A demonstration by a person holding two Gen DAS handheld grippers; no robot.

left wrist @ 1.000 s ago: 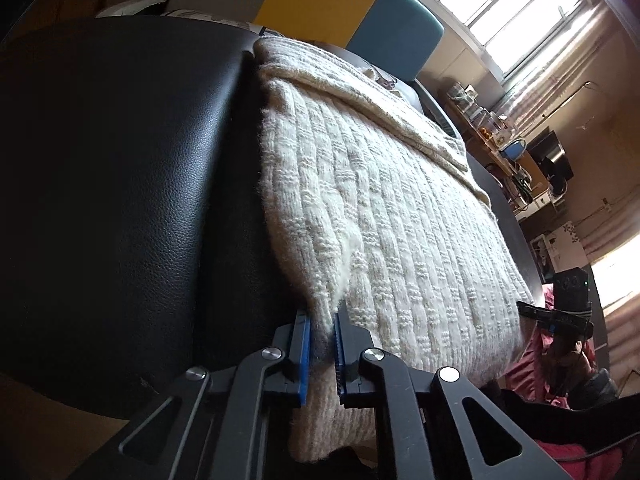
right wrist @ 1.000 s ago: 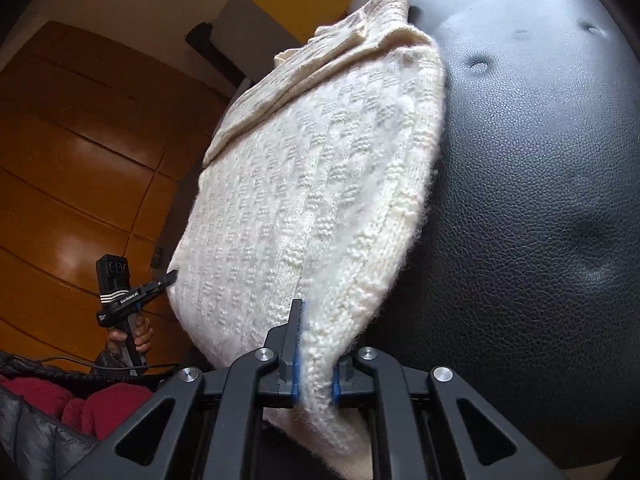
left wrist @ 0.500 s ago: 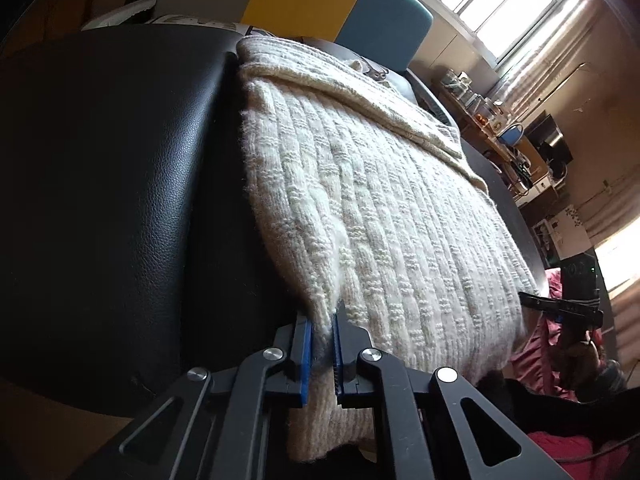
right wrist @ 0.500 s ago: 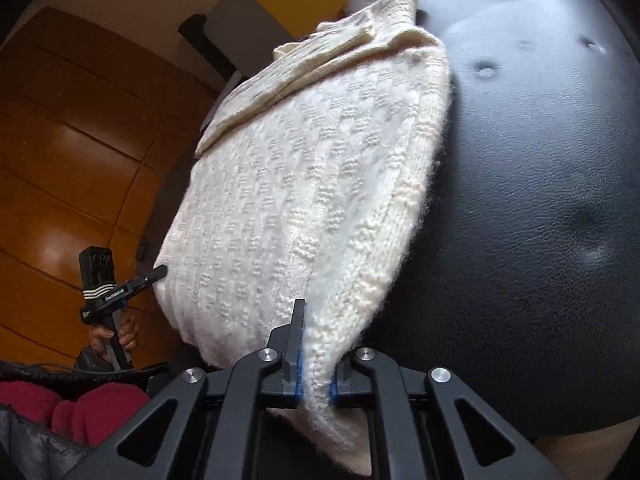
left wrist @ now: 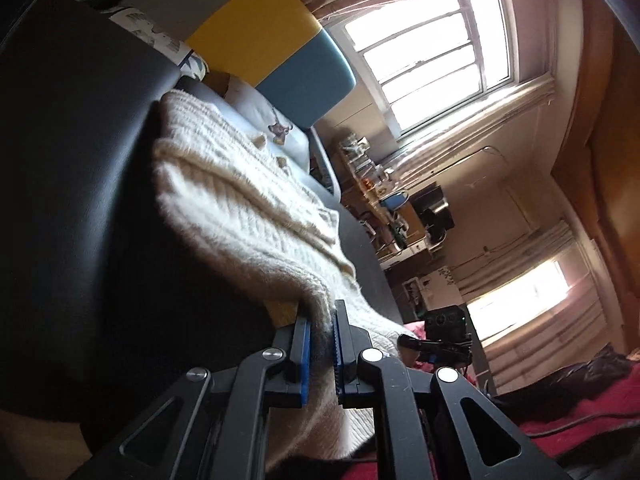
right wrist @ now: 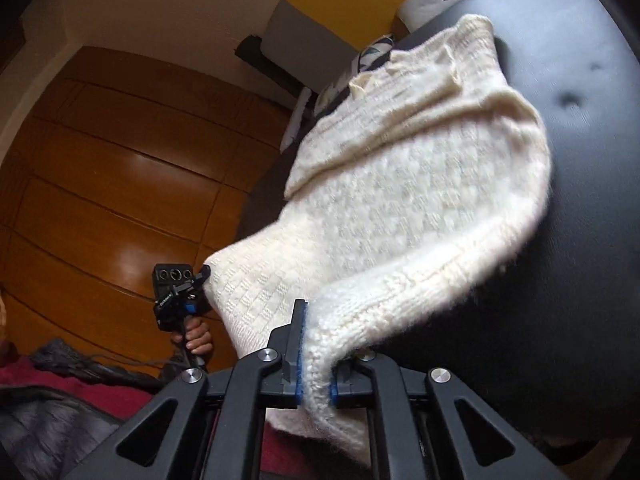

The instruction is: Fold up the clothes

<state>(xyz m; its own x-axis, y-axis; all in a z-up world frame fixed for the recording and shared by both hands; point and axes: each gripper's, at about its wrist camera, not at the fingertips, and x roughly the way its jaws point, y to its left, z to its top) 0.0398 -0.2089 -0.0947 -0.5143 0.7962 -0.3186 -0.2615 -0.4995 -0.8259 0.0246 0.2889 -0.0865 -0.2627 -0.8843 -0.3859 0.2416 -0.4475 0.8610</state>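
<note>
Sunlight poured through the big window at the back of the room, and down below, a black leather sofa filled the frame. Draped over its tufted cushion lay the cream knitted sweater, its far end resting on the leather near a printed pillow, its near hem lifted clear of the seat. The left gripper was clamped on one corner of that hem, knit squeezed between the blue pads, the fabric rising from the jaws in a taut ridge. Over on the other side, the right gripper had the opposite corner pinched tight, the ribbed edge curling up out of its fingers and arching away toward the sofa. From the right wrist view, the left gripper could be seen out past the sweater's lower edge, a hand wrapped round its handle, with wooden wardrobe panels glowing behind. The middle of the sweater looked blurred, so whether it sagged onto the leather or hung free was hard to call. A yellow and blue headboard panel stood behind the sofa, a cluttered desk sat beneath the window, and red fabric lay in the lower corner.
</note>
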